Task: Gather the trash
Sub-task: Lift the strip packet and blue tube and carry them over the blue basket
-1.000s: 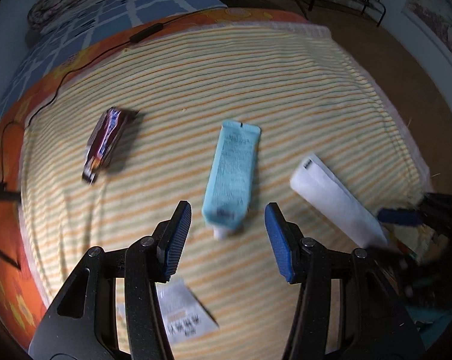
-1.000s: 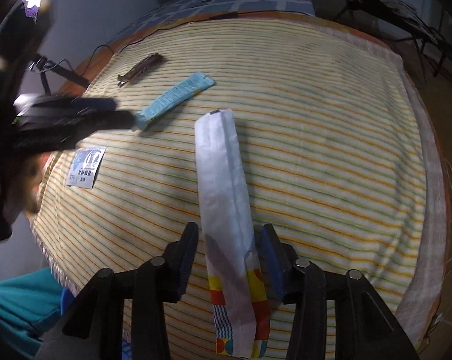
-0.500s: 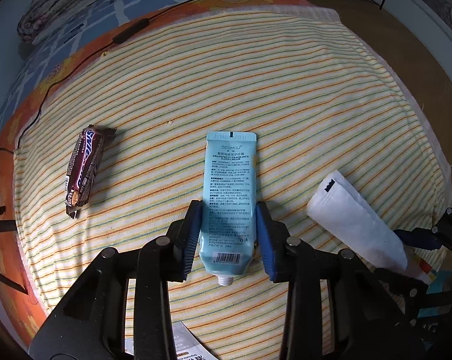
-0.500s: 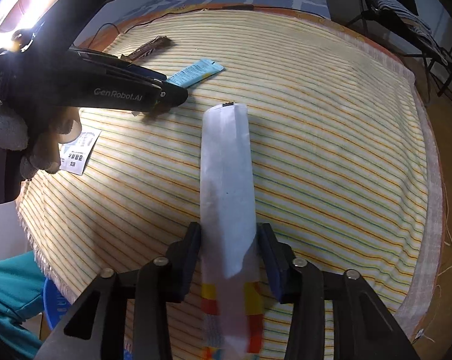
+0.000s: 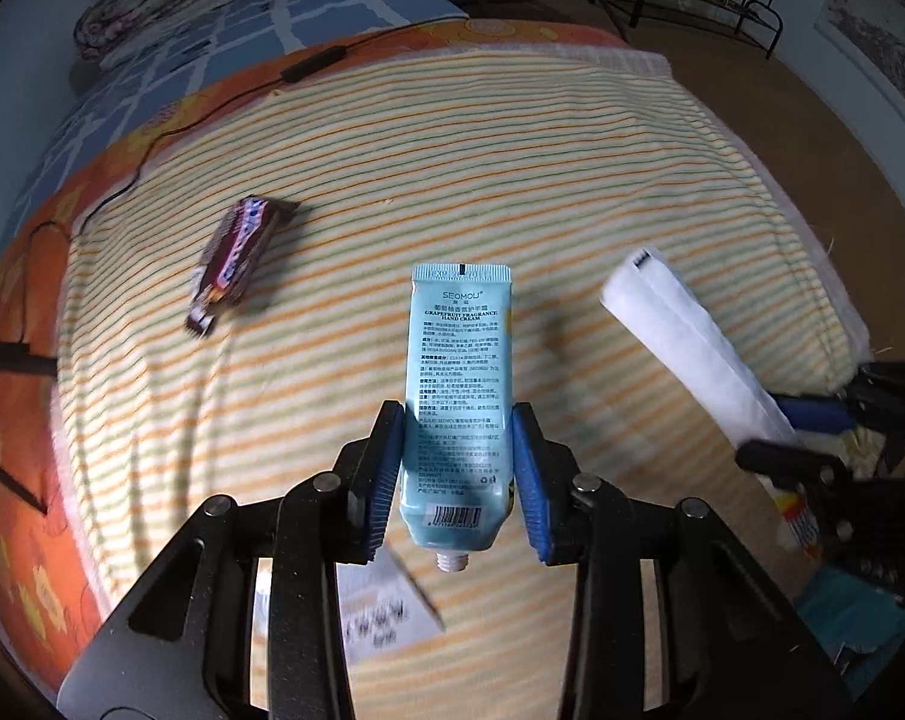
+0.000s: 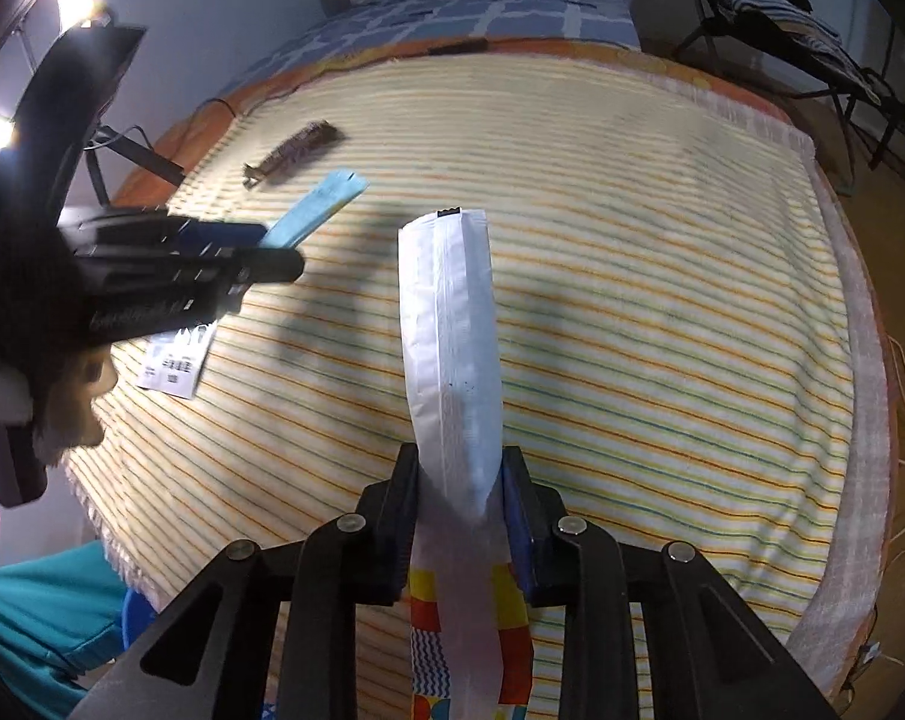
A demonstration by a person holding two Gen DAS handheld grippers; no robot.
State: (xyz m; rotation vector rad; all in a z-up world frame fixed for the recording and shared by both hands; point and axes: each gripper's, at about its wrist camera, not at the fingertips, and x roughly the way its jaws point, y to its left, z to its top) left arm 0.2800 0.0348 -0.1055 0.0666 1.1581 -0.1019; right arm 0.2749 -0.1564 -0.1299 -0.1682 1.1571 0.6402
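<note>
Two pieces gripped, lifted off striped blanket (image 5: 572, 138).
Left gripper (image 5: 457, 459) clamping hand-cream tube (image 5: 460, 360), right gripper (image 6: 460, 525) pinching white pouch (image 6: 449, 324); next, probably carry to bin.

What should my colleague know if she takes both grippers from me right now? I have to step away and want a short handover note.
Left gripper: shut on the blue hand cream tube, nozzle end toward the wrist, tube lifted off the striped blanket.
Right gripper: shut on the long white packet, held above the blanket.
Still lying on the blanket: the candy bar wrapper to the far left, and the printed paper slip near the front edge.
Done: two pieces gripped. Left: drop both off, then collect the wrapper and the slip. No bin is clearly visible in either view.
</note>
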